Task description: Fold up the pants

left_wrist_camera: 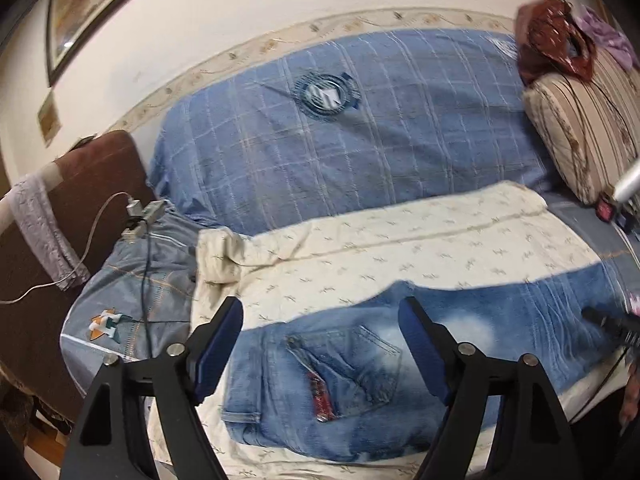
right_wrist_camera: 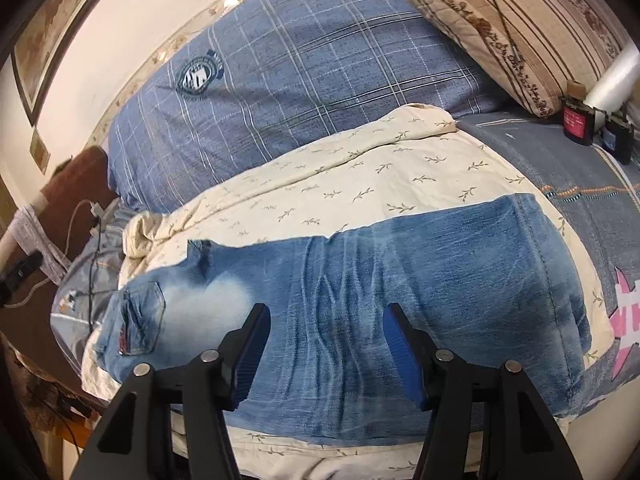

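Note:
Faded blue jeans [right_wrist_camera: 400,300] lie flat on a cream leaf-print sheet [right_wrist_camera: 360,176] on the bed, folded lengthwise, waist and back pocket [right_wrist_camera: 140,320] to the left, leg end to the right. In the left wrist view the jeans [left_wrist_camera: 440,360] show the back pocket [left_wrist_camera: 352,372] between my fingers. My left gripper [left_wrist_camera: 320,320] is open and empty, hovering over the waist end. My right gripper [right_wrist_camera: 326,324] is open and empty, hovering over the middle of the legs. The right gripper's dark tip shows blurred at the right edge of the left wrist view [left_wrist_camera: 608,320].
A blue plaid duvet [left_wrist_camera: 340,128] lies behind the sheet against the wall. A striped pillow [right_wrist_camera: 520,32] sits at the back right, with small dark bottles [right_wrist_camera: 576,120] beside it. Charger cables [left_wrist_camera: 140,224] and a brown headboard [left_wrist_camera: 80,184] are at the left.

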Demonstrator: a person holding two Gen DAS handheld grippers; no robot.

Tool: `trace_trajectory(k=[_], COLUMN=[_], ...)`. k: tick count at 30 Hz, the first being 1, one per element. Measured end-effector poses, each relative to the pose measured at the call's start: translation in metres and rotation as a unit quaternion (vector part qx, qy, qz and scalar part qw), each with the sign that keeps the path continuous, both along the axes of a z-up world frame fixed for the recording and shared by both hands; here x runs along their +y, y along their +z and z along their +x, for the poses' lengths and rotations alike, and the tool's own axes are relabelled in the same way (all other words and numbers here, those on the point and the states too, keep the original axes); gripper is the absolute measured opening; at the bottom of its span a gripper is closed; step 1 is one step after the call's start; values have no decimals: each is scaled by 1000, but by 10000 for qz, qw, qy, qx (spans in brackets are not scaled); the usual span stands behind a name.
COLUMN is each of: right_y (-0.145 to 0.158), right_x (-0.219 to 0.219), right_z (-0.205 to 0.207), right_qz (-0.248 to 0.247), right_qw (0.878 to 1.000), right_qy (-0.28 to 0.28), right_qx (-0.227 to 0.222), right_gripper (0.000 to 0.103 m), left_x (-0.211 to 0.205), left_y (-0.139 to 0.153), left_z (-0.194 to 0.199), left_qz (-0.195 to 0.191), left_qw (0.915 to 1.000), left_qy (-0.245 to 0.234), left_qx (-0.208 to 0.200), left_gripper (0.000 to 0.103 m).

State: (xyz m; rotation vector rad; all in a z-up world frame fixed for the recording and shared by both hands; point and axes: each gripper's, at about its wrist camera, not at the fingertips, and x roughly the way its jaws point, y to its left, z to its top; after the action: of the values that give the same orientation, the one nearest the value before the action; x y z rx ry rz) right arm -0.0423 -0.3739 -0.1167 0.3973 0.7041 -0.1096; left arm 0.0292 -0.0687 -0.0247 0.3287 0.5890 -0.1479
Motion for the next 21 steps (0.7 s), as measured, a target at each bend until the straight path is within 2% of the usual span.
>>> trace_trajectory(k=[4,6,10,13,17,19,21], right_y=[15,21,23,10,-17,-32,-40], right_x=[-34,-57,-106,-137,-148,-149,-151], right_z=[-22,-40,-86,-115,-120,-116,-111], right_qz=[363,474,837,1424,2085,2206,2099], right_qw=[9989,9979,9931,9841,9735,9709,9721], right_qy=[-175,-319,-757,-988,-903,-921,-1041], right_qx=[-254,-297,-306,-377,-241,-125,-77], right_gripper=[62,62,62,62,63,63,63], left_x=[-30,-50,-81,-97,-103,-101,-99], left_y=[-25,-45,-81,-104,-123,-129,-132], left_z=[-1,-1,4,10,15,16,17], left_qz=[182,264,390,437,575,713,775], left_qw=[9968,9916,9796,9712,9655,9649,9639], left_qy=[-561,-853,-1113,-1119,-956,-870,-809], left_qx=[546,935,1626,2059,2354,2372,2415], left_gripper=[86,86,86,86,86,86,86])
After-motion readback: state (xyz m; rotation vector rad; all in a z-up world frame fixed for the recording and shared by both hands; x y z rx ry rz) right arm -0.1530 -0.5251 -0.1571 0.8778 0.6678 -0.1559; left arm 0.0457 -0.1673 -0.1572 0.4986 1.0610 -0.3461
